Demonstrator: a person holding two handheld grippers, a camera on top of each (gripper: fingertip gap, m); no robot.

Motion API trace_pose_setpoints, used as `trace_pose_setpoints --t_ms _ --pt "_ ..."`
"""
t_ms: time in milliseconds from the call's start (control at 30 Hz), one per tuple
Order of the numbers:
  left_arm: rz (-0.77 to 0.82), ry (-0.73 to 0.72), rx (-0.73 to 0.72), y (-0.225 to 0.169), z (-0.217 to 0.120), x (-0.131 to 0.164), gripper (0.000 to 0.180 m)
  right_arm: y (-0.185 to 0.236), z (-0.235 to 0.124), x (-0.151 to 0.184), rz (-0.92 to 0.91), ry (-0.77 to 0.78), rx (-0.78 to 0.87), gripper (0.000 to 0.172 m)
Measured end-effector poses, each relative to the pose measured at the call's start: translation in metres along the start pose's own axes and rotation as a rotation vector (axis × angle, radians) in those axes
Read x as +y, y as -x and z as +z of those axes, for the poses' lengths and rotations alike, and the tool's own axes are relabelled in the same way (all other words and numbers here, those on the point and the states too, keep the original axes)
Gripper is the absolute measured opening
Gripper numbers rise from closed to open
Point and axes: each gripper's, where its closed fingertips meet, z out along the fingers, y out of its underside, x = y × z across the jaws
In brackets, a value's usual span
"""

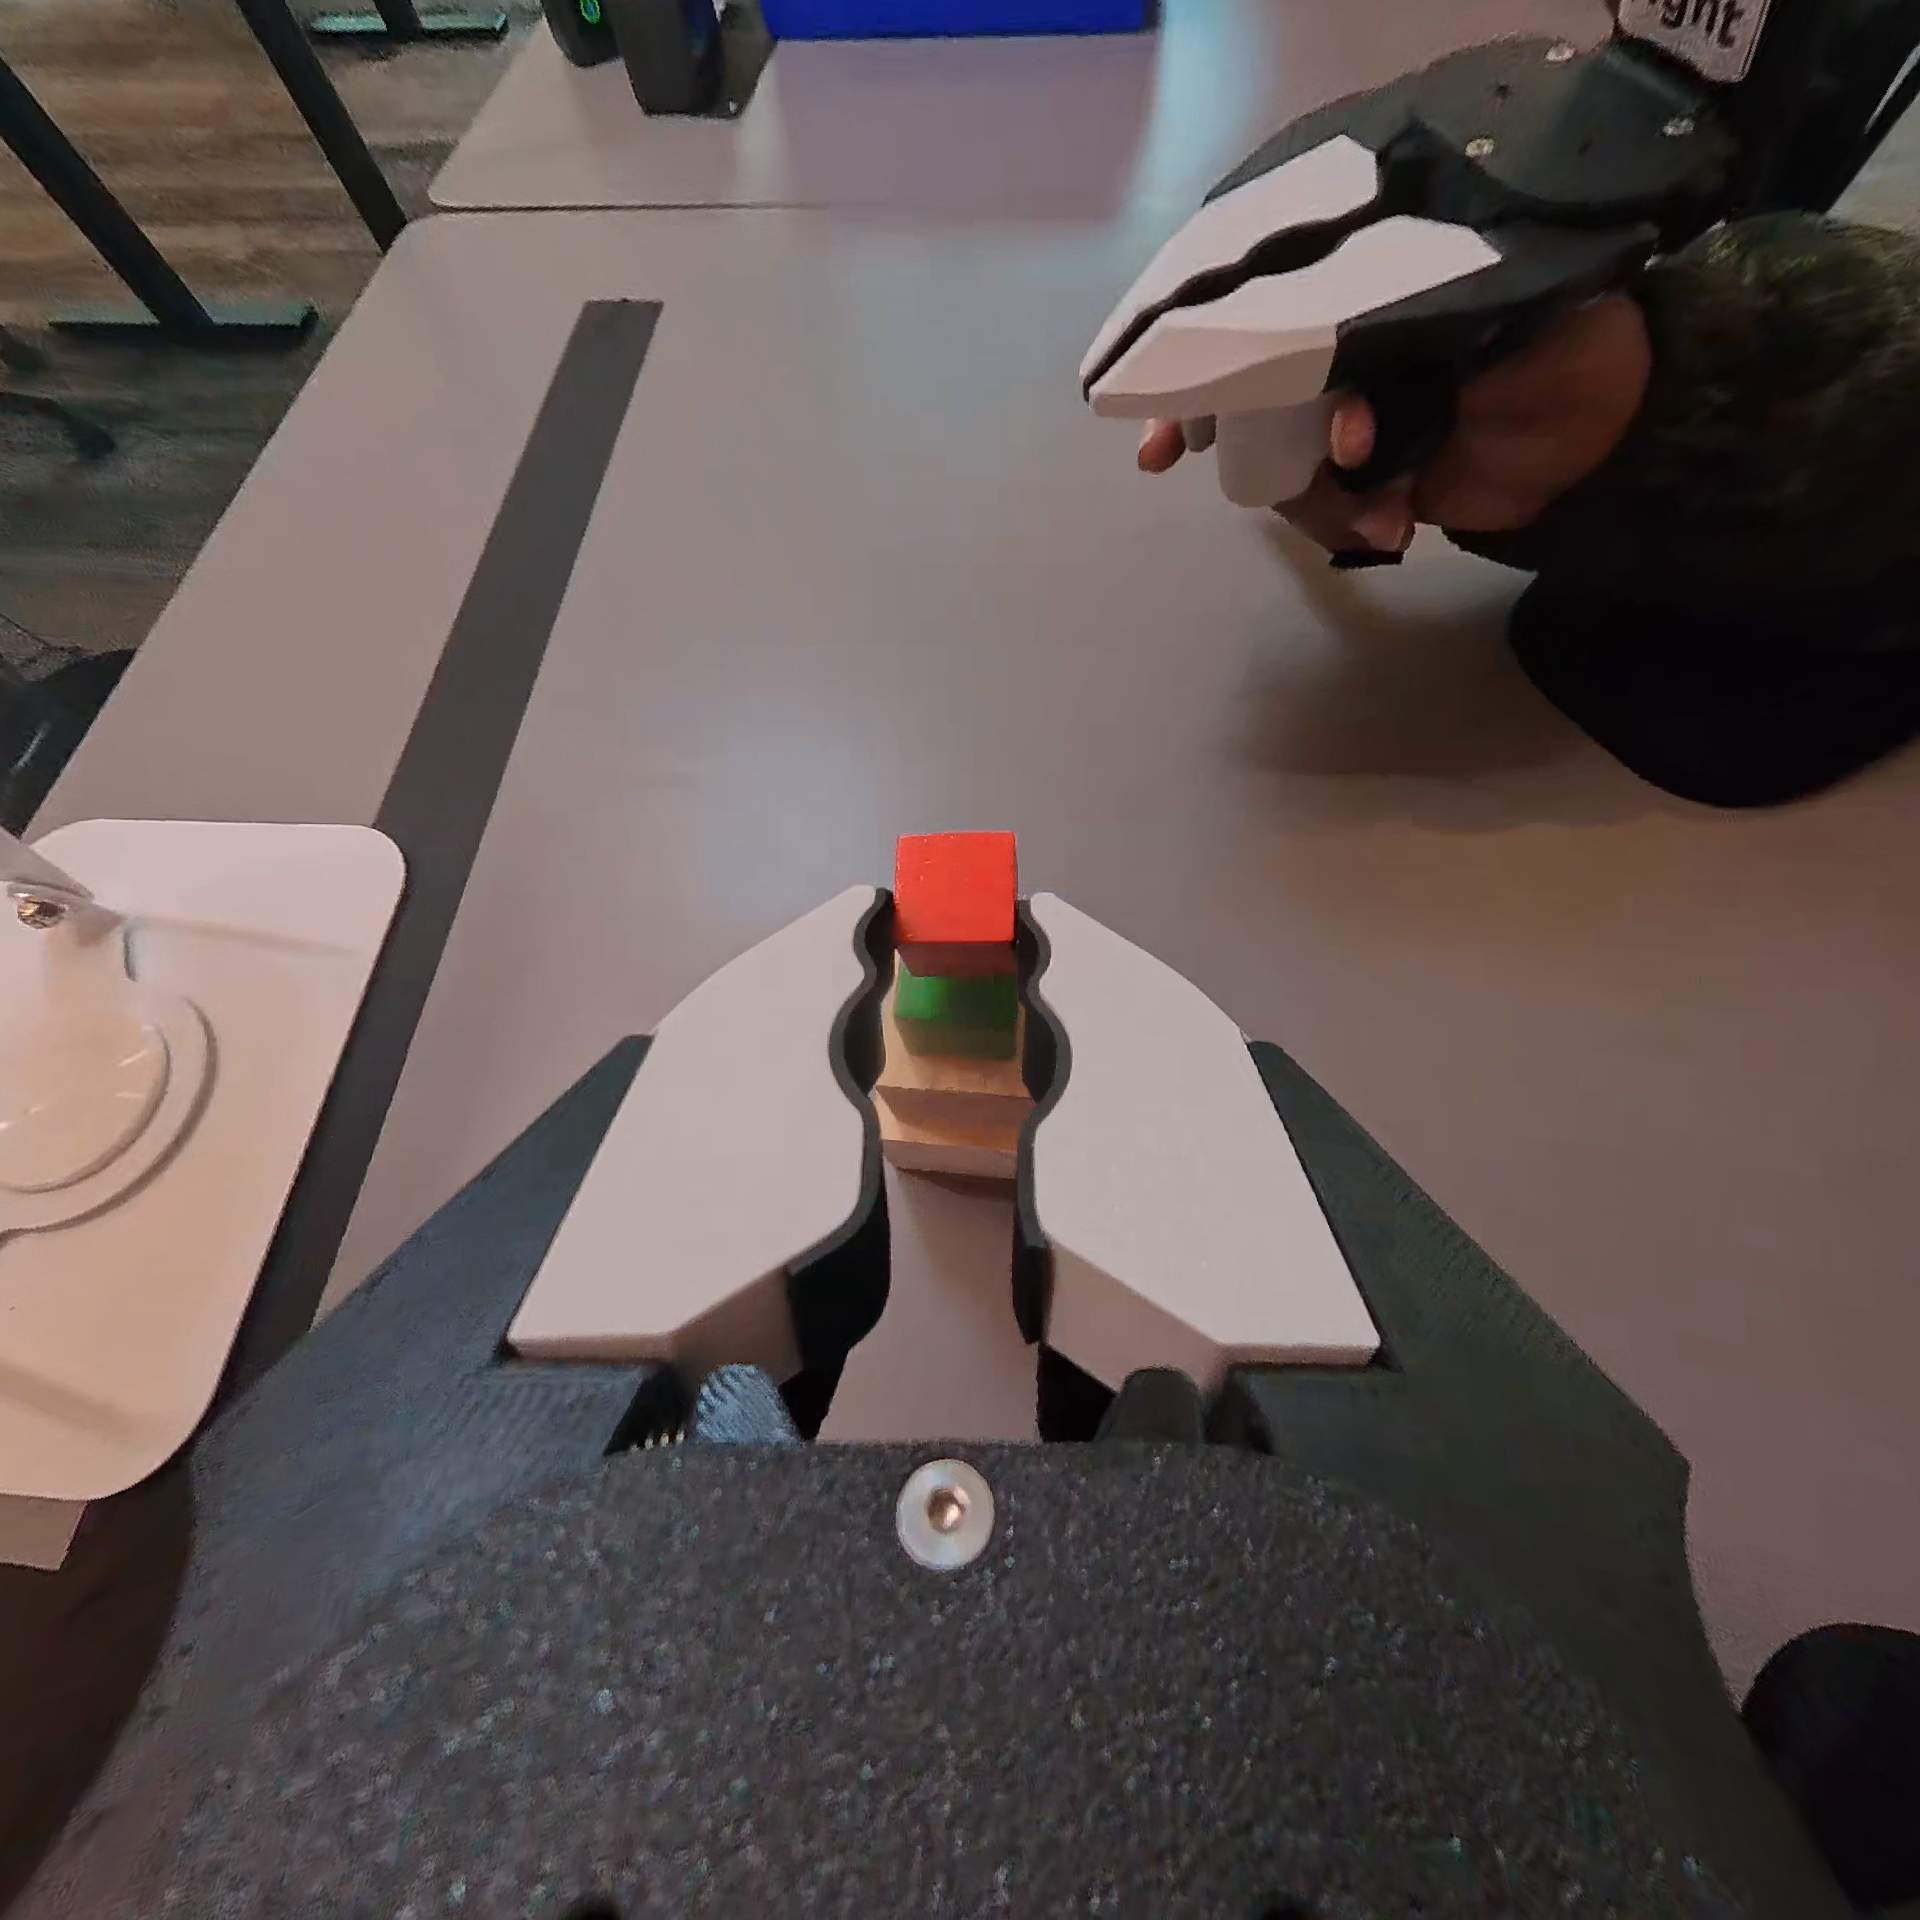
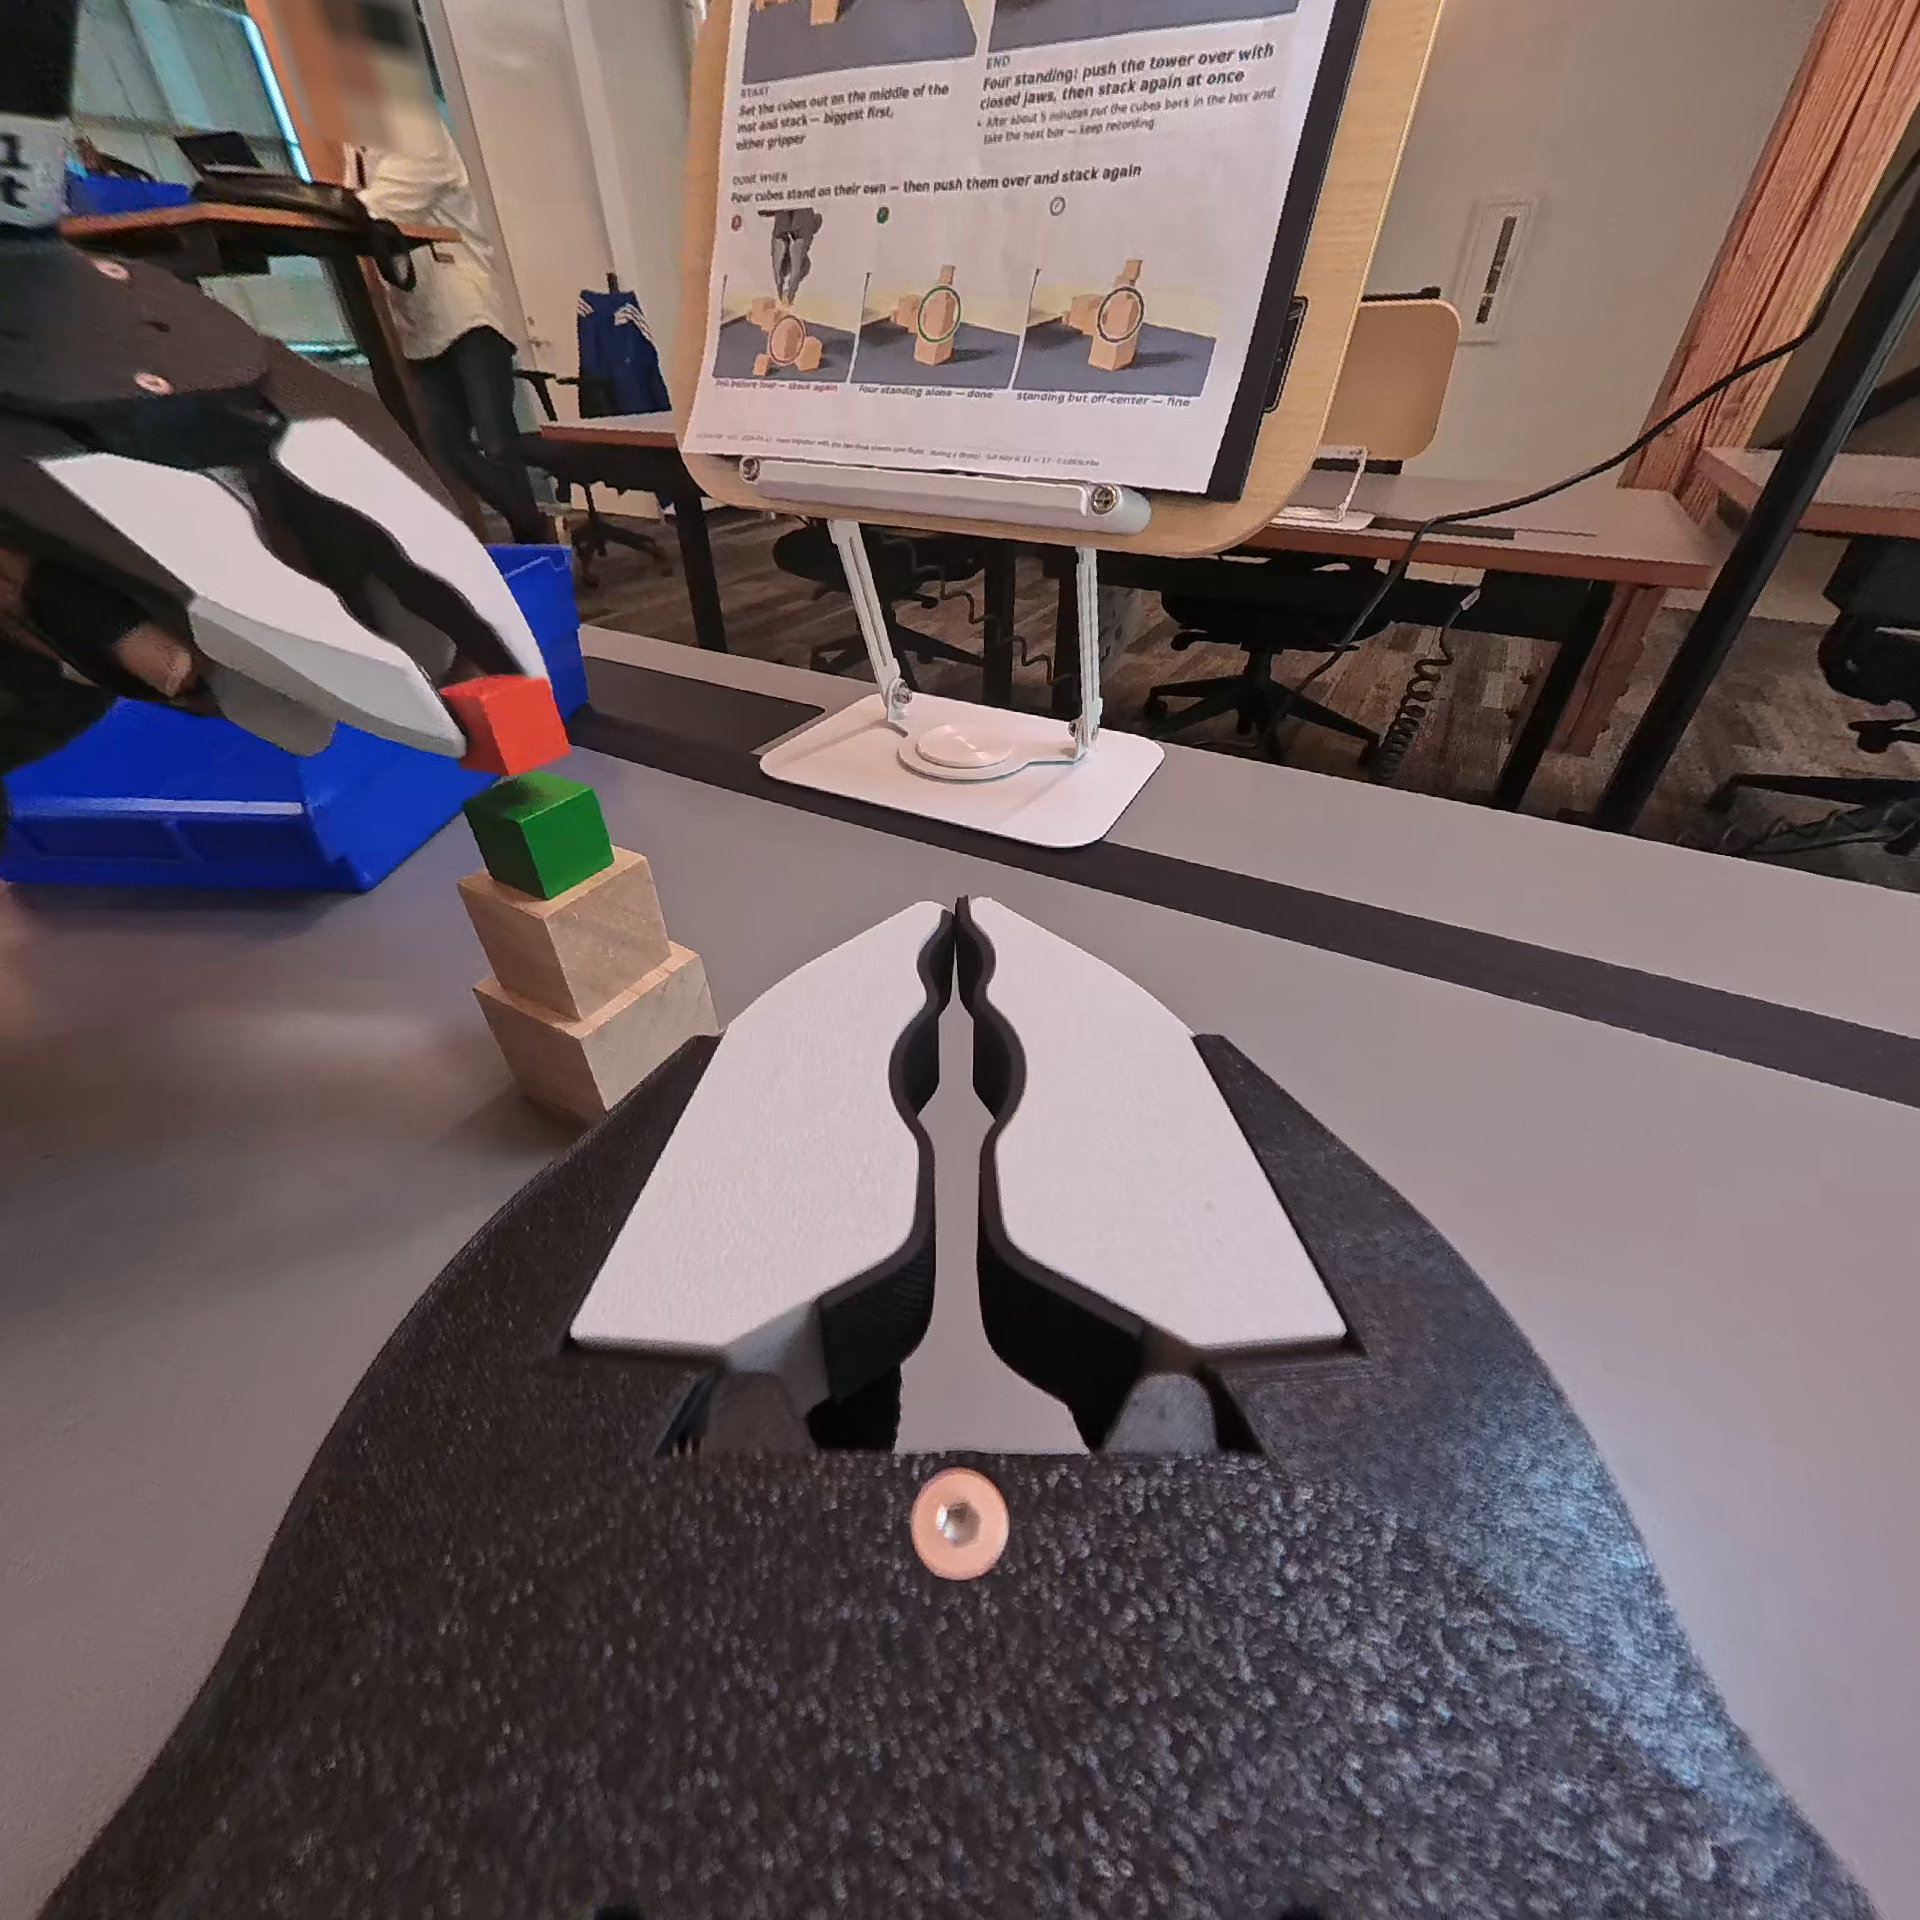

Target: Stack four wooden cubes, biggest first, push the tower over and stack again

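My left gripper is shut on a small red cube and holds it just above a stack. The stack is a green cube on a mid-size wooden cube on a larger wooden cube. The right wrist view shows the same: the left gripper pinches the red cube, with a thin gap above the green cube, which sits on the two wooden cubes. My right gripper is shut with nothing between its pads, to the right of the stack. It also shows in the left wrist view.
A white stand base bearing a board with a printed sheet sits at the table's far side; it also shows in the left wrist view. A blue bin stands behind the stack. A dark strip runs along the grey table. Across from one pair of fingers to the other is roughly 15 cm.
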Motion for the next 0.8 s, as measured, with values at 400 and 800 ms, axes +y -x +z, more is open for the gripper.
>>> trace_pose_setpoints --t_ms 400,800 --pt "0.006 0.057 0.036 -0.0034 0.0066 0.0095 0.022 0.0017 0.0005 0.0004 -0.002 0.002 -0.007 0.0" --pt "0.034 0.048 0.033 -0.0011 0.0065 0.0097 0.022 0.0025 0.0017 0.0027 -0.004 0.01 -0.01 0.0"
